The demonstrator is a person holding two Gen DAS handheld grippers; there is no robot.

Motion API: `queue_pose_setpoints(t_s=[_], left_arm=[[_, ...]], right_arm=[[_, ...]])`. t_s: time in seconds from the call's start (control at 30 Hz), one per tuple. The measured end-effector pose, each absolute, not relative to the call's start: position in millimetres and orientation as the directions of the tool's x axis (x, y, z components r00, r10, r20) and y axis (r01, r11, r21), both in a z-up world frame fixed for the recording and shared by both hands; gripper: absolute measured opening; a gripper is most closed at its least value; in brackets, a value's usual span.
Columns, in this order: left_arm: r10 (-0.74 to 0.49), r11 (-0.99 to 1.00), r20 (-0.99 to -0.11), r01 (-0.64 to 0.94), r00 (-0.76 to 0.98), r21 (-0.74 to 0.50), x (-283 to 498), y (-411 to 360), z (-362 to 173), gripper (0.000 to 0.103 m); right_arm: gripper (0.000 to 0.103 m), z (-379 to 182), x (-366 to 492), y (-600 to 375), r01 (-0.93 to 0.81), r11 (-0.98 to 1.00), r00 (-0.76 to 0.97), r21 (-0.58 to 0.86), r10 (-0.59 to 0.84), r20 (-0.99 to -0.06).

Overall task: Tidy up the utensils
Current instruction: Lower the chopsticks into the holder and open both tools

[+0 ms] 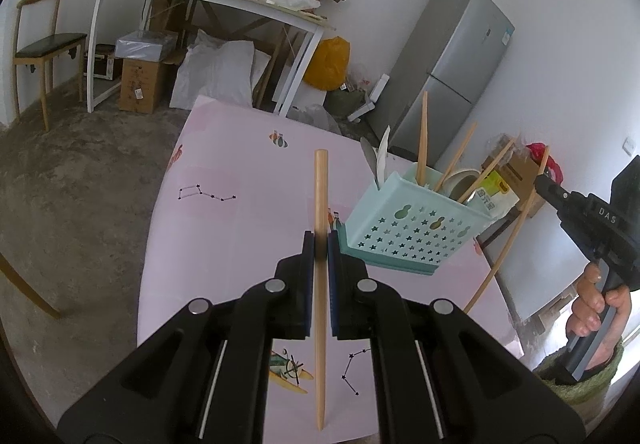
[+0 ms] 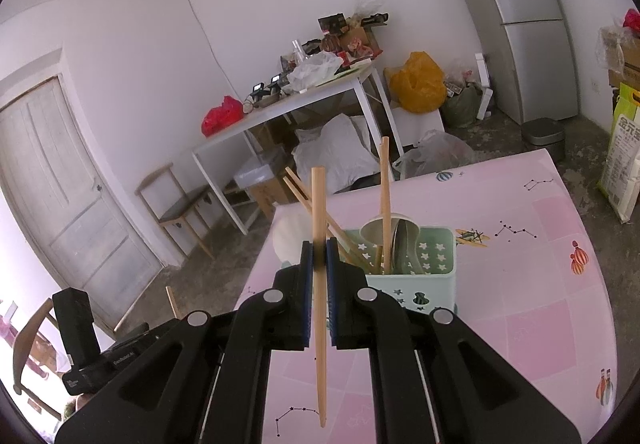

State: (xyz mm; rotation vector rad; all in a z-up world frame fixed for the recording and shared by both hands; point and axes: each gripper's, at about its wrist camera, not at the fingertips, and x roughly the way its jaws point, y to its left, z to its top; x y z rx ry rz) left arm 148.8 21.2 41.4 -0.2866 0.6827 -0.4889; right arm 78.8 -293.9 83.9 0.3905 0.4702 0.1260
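Both pairs of fingers are clenched, each on one wooden chopstick: the left gripper [image 1: 321, 240] grips its chopstick [image 1: 320, 203] over the pink table [image 1: 240, 163], just left of the basket; the right gripper [image 2: 319, 248] pinches its chopstick [image 2: 319, 203] in front of the basket. The teal basket [image 1: 404, 228] stands on the table, holding more chopsticks [image 1: 421, 135], a white cup [image 1: 460, 179] and spoons [image 1: 378, 159].
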Motion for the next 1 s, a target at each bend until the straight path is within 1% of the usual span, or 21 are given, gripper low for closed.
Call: queue_pose_setpoints(t_s=[0.2, 0.43, 0.63, 0.77, 1.0], left_arm=[[-0.519, 0.848, -0.519, 0.331, 0.679, -0.414, 146.5, 24.9, 43.9, 0.005], [-0.514, 0.844, -0.483, 0.320, 0.708, -0.430, 139.7, 36.7, 52.4, 0.005], [-0.517, 0.836, -0.457, 0.314, 0.724, -0.450, 135.2, 45.3, 56.3, 0.005], [-0.513, 0.835, -0.445, 0.308, 0.734, -0.456, 135.7, 50.5, 60.7, 0.005], [-0.500, 0.839, -0.424, 0.300, 0.755, -0.454, 134.5, 58.0, 69.2, 0.005]], right_arm=[[0.007, 87.0, 77.3, -295.0, -0.031, 0.918, 0.888, 0.394, 0.206, -0.411], [0.007, 108.4, 92.3, -300.0, -0.068, 0.909, 0.899, 0.410, 0.234, -0.369], [0.007, 142.7, 109.4, -295.1, -0.094, 0.936, 0.930, 0.341, 0.205, -0.307], [0.007, 161.1, 122.2, -297.0, -0.103, 0.941, 0.946, 0.322, 0.192, -0.260], [0.007, 181.6, 140.7, -296.5, -0.092, 0.962, 0.966, 0.258, 0.149, -0.213]])
